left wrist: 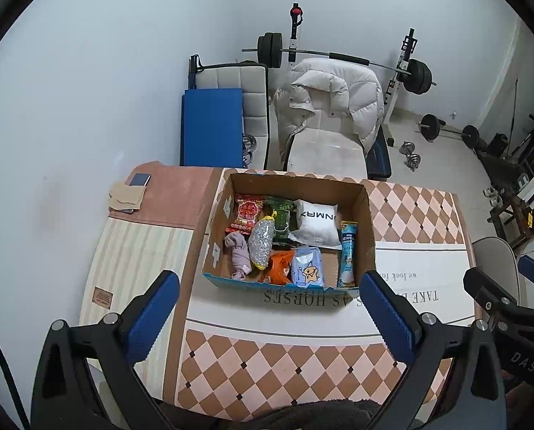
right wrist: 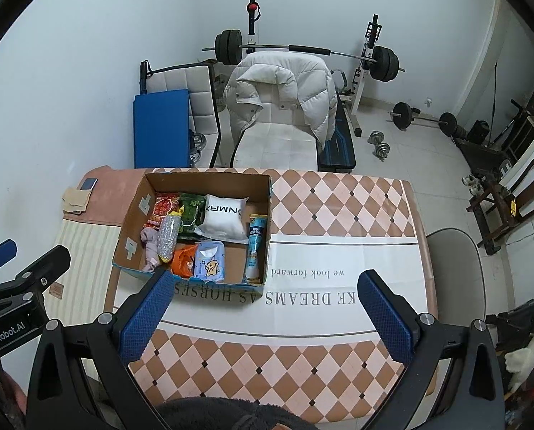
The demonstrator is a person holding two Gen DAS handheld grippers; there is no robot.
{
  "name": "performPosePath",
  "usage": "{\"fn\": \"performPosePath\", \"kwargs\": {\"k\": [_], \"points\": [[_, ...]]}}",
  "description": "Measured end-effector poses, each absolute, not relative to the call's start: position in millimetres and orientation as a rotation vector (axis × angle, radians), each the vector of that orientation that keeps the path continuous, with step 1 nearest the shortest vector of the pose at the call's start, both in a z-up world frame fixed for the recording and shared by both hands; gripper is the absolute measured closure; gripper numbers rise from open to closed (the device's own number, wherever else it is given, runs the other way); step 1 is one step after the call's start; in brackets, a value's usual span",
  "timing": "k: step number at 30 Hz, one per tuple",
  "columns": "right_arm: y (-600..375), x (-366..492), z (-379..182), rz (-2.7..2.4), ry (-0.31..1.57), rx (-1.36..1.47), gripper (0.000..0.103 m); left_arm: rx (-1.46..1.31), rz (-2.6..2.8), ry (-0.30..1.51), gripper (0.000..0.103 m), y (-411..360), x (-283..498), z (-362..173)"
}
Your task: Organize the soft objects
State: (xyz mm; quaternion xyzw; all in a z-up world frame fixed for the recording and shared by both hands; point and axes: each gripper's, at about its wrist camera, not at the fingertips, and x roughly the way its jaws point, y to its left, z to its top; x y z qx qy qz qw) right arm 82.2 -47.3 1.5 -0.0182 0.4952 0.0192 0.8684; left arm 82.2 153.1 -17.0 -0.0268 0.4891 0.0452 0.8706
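The counter [left wrist: 410,215] is covered in a diamond check of brown, peach and white, crossed by a white band lettered in black. A brown cardboard box [left wrist: 369,236] with a blue lower edge holds a red packet [left wrist: 245,213], a green packet [left wrist: 279,215], a white pillow pack [left wrist: 317,224] printed in black, a silvery speckled pouch [left wrist: 261,243], a pale pink cloth [left wrist: 240,254], an orange bag [left wrist: 281,267] and a light blue pack [left wrist: 306,267]. The fingers [right wrist: 145,322] are blue — set on black frames.
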Motion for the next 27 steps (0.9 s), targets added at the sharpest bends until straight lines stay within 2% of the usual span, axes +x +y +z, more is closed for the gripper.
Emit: {"fn": "performPosePath", "kwargs": {"k": [27], "points": [[-51.9,83.1,0.9,0.040,1.030,-0.041,0.000,-0.059,0.099,1.027,0.000,157.0,79.0,-18.3]]}}
